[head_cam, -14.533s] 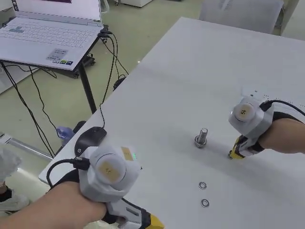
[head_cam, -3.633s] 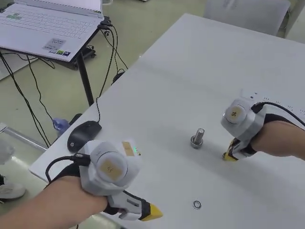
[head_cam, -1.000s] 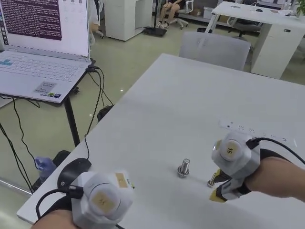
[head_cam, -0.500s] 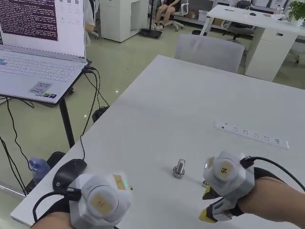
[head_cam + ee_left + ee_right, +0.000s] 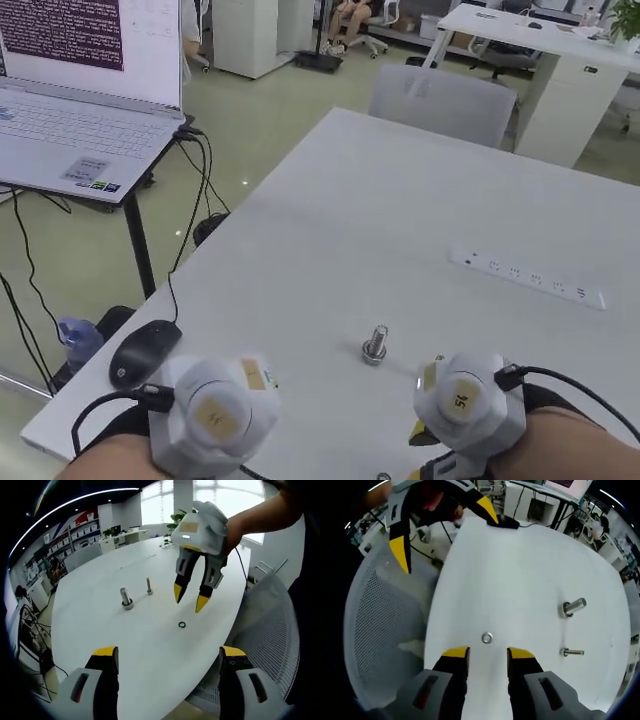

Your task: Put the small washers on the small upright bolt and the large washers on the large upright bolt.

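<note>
One small washer point(image 5: 487, 638) lies flat on the white table point(image 5: 400, 200) near its front edge, just ahead of my right gripper point(image 5: 488, 653), whose jaws stand open above it. In the left gripper view the same washer point(image 5: 182, 625) sits under the right gripper point(image 5: 190, 598), which points down at it. The large upright bolt point(image 5: 374, 345) stands mid-table, with the small upright bolt point(image 5: 571, 652) close beside it. My left gripper point(image 5: 169, 652) is wide open with nothing in it, held off the table's near edge.
A power strip point(image 5: 525, 278) lies on the table beyond the bolts. A black mouse point(image 5: 143, 352) sits at the near left corner. A laptop point(image 5: 70, 150) stands on a side stand to the left. A mesh chair point(image 5: 380, 630) is below the table edge.
Two loose washers lay near the front edge at first, later one. My right gripper has drawn back from beside the small bolt toward the near edge, over that washer. The head camera tilted up.
</note>
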